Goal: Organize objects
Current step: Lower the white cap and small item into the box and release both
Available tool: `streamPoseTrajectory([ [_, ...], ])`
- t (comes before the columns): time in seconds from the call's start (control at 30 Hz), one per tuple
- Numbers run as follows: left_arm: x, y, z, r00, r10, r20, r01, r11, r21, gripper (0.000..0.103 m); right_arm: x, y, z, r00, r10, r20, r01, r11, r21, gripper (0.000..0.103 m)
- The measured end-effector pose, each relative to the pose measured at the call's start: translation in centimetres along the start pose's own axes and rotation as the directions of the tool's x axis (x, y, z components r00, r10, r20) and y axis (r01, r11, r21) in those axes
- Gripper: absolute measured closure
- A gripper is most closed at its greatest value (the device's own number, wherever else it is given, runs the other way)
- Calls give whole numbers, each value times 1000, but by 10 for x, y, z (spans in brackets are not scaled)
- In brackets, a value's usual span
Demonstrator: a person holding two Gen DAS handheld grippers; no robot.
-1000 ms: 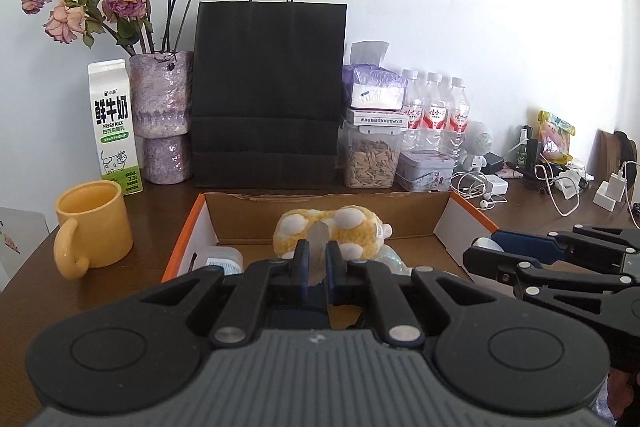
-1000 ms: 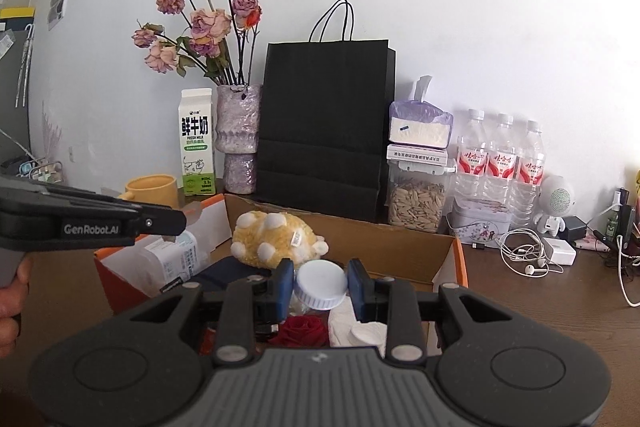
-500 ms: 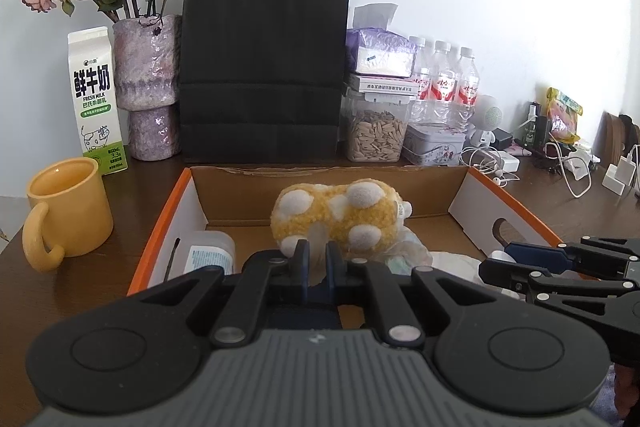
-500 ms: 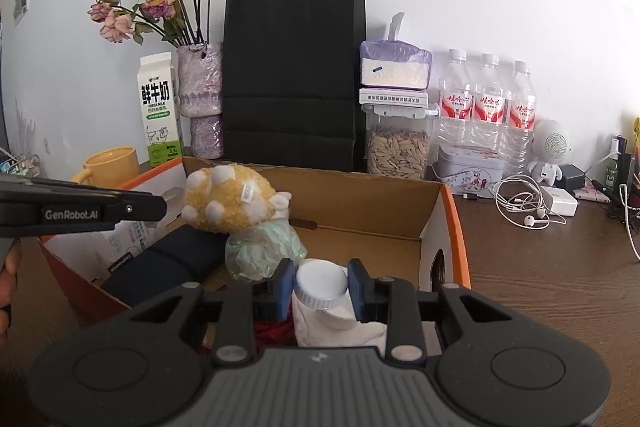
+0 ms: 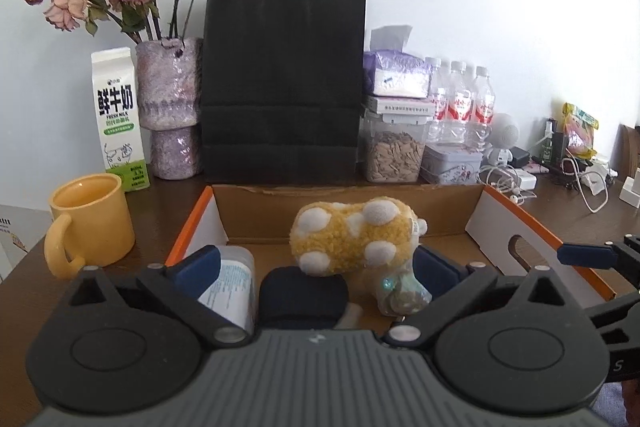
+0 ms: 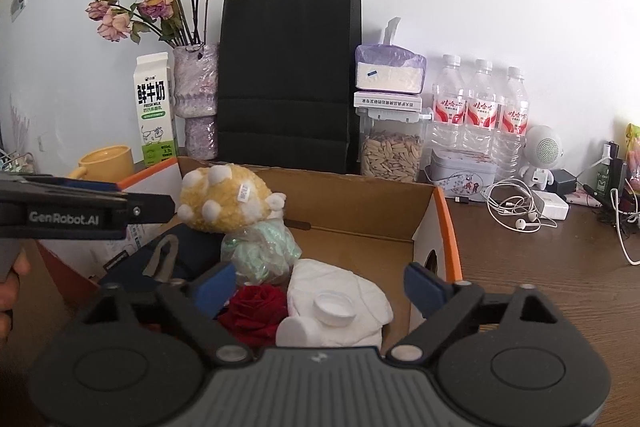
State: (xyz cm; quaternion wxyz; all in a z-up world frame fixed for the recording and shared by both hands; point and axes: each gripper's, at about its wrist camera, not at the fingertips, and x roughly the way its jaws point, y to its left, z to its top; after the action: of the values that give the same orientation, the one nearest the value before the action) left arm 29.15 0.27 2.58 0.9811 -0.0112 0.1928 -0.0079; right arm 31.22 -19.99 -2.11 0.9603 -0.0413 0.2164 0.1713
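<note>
the right hand-held gripper (image 6: 316, 285) is opening its jaws over the cardboard box (image 6: 434, 223); a white bottle (image 6: 320, 323) lies between them untouched, beside a red rose (image 6: 256, 309), below a yellow plush toy (image 6: 226, 199).

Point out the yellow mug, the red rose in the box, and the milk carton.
yellow mug (image 5: 93, 227): left wrist view, its front wall.
red rose (image 6: 256, 311): right wrist view, its petals.
milk carton (image 6: 155, 111): right wrist view, its printed face.
</note>
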Motion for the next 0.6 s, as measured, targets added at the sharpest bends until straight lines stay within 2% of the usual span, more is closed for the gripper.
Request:
streamPoseTrajectory([
  [0.07,-1,0,1,1000,-14,-2,14,1000,-3,0,1,-1,0,1000,-2,-5,2,1000,5,0],
  [0.6,0,1,1,1000,2,-12,-3,1000,-7,0,0,-3,0,1000,-6,-5,6,1000,12,0],
])
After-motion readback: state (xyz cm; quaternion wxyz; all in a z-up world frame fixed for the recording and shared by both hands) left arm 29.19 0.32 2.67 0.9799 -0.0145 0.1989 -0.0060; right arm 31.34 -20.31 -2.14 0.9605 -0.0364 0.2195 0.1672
